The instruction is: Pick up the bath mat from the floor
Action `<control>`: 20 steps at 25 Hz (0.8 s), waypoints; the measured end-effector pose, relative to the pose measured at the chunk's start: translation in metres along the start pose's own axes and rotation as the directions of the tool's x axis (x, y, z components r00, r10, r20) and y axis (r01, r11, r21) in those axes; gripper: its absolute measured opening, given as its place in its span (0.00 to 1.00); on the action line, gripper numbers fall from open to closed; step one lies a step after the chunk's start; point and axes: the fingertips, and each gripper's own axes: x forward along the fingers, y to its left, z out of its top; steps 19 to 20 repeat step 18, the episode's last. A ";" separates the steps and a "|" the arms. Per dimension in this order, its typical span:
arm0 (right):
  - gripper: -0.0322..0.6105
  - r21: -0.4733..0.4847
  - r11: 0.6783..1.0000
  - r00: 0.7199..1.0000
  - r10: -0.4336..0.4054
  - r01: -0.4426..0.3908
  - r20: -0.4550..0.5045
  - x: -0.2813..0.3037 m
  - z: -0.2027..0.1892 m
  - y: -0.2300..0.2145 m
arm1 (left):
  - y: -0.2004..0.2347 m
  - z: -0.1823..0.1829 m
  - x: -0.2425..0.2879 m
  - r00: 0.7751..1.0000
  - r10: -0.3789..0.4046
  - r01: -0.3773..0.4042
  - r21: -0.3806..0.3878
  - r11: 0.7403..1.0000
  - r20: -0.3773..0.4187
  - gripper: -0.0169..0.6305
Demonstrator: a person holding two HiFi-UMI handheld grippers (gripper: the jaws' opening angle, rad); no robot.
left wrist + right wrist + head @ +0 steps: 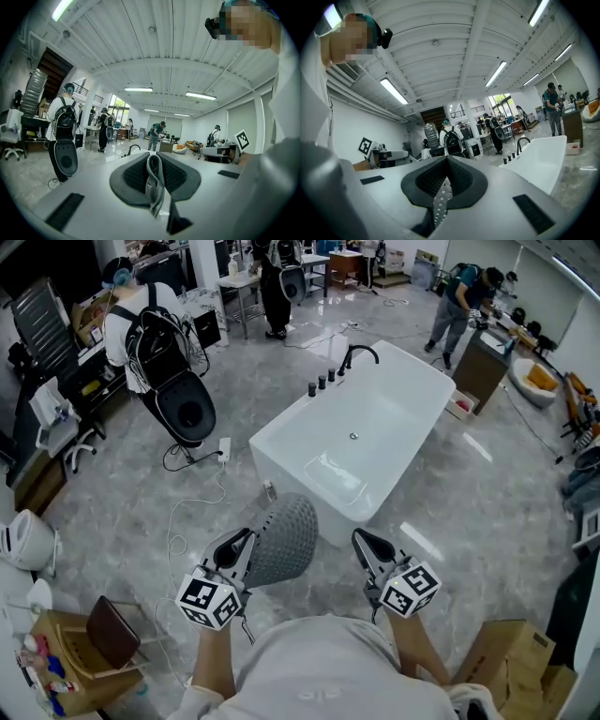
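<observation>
Mat (283, 542) is hanging off the left claw (246, 538), clear of the floor (469, 521), in front of the tub (291, 470). I'm reading the left claw as nearly closed and pinching a folded grey edge of the mat. In the left gripper view that edge (154, 185) is sitting right between the pads, squeezed thin.

The grip is on one edge only, so the rest is drooping and curling into a rounded flap to the right of the jaws. I'm guessing that's just a limp mat sagging from a one-sided hold. I'm holding both claws roughly level, pointing out toward the tub and close in to the torso, which I judge is what's lifting the mat off the ground.

Right claw (364, 542) is hovering just beside the mat and apart from it, not touching as far as the head view shows. Its pads are meeting in the right gripper view, with nothing pinched that I can make out. A dotted strip (439, 204) is showing in the slit under the pads, and I can't tell what it is. I'm judging the pick-up as basically done.
</observation>
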 end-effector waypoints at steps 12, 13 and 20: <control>0.09 0.019 1.000 1.000 -0.014 0.014 -0.015 -0.002 -0.014 0.000 | -0.003 -0.008 0.001 1.000 -0.014 0.014 -0.005 1.000 -0.012 0.11; 0.09 0.018 1.000 1.000 -0.012 0.013 -0.017 -0.002 -0.014 0.001 | -0.003 -0.008 0.001 1.000 -0.016 0.016 -0.003 1.000 -0.013 0.11; 0.09 0.022 0.999 0.999 -0.025 0.026 -0.026 -0.002 -0.016 -0.001 | -0.003 -0.008 0.003 1.000 -0.019 0.019 -0.008 1.000 -0.015 0.11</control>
